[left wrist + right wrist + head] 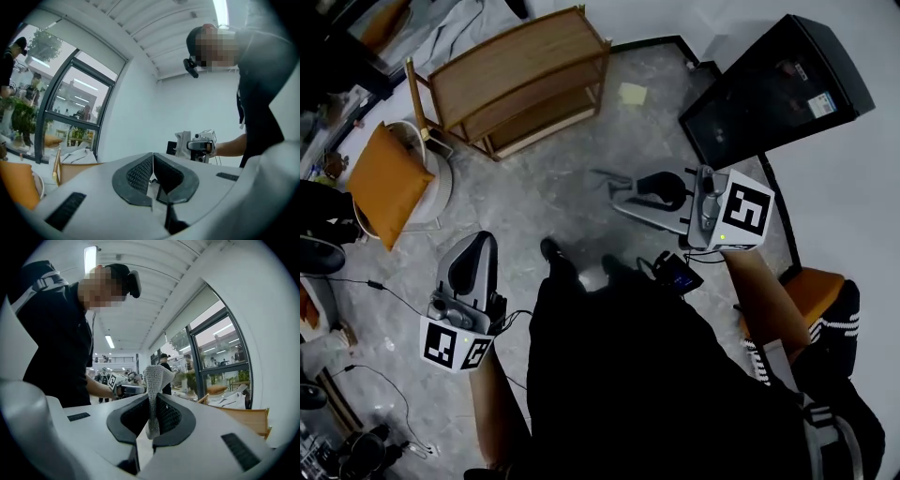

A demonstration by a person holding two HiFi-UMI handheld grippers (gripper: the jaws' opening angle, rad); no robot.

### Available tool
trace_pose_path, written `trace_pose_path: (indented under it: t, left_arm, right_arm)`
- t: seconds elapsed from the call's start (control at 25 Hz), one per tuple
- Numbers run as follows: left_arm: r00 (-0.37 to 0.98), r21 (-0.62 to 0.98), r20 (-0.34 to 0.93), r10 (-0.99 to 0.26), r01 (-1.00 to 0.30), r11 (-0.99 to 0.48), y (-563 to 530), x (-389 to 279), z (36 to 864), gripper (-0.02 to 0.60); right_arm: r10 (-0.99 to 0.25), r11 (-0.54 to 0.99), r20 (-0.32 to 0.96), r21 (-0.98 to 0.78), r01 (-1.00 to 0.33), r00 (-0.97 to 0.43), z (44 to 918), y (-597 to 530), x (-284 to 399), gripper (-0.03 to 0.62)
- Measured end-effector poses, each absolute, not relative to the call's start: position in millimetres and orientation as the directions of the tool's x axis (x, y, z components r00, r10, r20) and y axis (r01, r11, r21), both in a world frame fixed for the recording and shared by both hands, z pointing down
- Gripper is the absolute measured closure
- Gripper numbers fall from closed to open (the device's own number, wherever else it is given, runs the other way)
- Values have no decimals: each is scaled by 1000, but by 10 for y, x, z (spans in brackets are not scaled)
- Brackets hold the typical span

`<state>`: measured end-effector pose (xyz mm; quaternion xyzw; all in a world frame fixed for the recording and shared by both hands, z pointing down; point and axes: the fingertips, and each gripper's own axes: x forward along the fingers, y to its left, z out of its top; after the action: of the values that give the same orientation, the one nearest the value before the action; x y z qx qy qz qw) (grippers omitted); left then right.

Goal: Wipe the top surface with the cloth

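**Cloth pinched, well clear of the shelf**

Ahead on the grey mottled floor (553,178): light wooden two-tier shelf unit (520,80). To its left, orange square cushion (386,183) leaning on a white chair (441,192). To its right, pale yellow paper note (632,93) and tall black cabinet (773,89).

Clamped tight in the right hand-held gripper (619,192): grey-white knitted cloth (154,390), poking up past the jaw tips. Held over open floor beside the cabinet, well apart from the shelf's top.

Lower left, near the cushion: left hand-held gripper (476,246), jaws pressed together on nothing.

Ceiling strip lights (90,258) and windows (70,112) shine brightly; fisheye edges bend, darken.
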<state>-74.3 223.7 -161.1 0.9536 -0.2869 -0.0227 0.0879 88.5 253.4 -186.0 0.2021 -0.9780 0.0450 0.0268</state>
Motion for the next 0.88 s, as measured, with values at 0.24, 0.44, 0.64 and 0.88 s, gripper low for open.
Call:
trace_pose_path:
  t: [0.24, 0.44, 0.64, 0.88]
  left_arm:
    - [827, 237, 76, -557, -558, -795, 2778, -255, -1515, 569]
    - [825, 243, 109, -554, -563, -790, 3004, -167, -1449, 569]
    - [832, 241, 84, -548, -550, -799, 3087, -171, -1493, 569]
    - [840, 239, 67, -539, -538, -808, 3067, -80, -1519, 569]
  right_arm:
    - [-348, 925, 49, -141, -352, -936, -1704, 3048, 1131, 560]
    - [-303, 936, 33, -178, -304, -952, -1668, 3219, 1068, 560]
    - [-280, 947, 43, -152, -283, -959, -1726, 3306, 937, 560]
    - [-275, 949, 30, -151, -277, -961, -1843, 3303, 877, 560]
